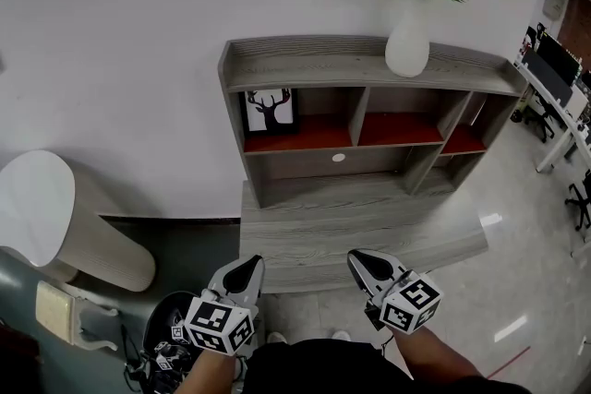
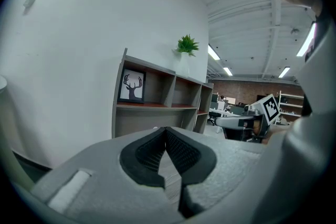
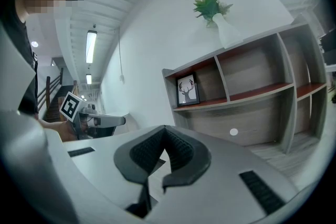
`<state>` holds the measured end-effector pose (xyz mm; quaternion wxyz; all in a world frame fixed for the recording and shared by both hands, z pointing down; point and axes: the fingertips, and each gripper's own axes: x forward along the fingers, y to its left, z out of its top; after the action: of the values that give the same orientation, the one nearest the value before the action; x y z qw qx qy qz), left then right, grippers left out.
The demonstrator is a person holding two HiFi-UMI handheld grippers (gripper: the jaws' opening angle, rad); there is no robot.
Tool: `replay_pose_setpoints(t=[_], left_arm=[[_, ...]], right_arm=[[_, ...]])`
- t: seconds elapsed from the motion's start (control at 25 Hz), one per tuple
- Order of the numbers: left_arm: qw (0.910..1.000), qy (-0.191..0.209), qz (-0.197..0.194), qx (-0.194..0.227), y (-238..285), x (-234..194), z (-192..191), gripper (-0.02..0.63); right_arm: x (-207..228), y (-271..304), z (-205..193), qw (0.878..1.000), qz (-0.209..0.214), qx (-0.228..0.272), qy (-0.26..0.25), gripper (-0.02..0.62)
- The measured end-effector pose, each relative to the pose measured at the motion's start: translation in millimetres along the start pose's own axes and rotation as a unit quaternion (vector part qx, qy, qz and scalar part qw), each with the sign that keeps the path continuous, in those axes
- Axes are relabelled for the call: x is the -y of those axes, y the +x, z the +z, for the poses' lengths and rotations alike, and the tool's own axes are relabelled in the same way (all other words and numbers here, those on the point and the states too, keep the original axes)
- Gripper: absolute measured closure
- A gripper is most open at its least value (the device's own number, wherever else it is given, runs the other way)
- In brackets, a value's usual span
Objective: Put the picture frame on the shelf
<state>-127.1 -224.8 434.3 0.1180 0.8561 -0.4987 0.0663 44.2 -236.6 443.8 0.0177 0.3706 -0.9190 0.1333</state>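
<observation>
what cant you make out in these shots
- Head view: whether the frame leans on the shelf's back; the angle hides it.
- Head view: white dot under the compartments, too small to identify.
- Head view: dark clutter on the floor, partly behind the left gripper.

Grey wooden shelf unit [image 1: 305, 69] against a white wall. The black-framed deer picture [image 1: 270, 110] fills the left red-floored compartment. The middle compartment [image 1: 402, 129] and right compartment [image 1: 464, 140] are open at the front. A white vase with green plant [image 1: 408, 46] blocks the top board's right part. The lower grey ledge [image 1: 360, 226] gives open approach.
</observation>
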Motion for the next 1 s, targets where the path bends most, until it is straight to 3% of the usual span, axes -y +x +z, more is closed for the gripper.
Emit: replay_pose_setpoints(t=[1.0], left_arm=[[1.0000, 0.002, 0.000, -0.004, 4.7, 2.8, -0.1, 0.597]], right_arm=[[3.7, 2.7, -4.1, 1.000, 0.011, -0.007, -0.004, 0.581]])
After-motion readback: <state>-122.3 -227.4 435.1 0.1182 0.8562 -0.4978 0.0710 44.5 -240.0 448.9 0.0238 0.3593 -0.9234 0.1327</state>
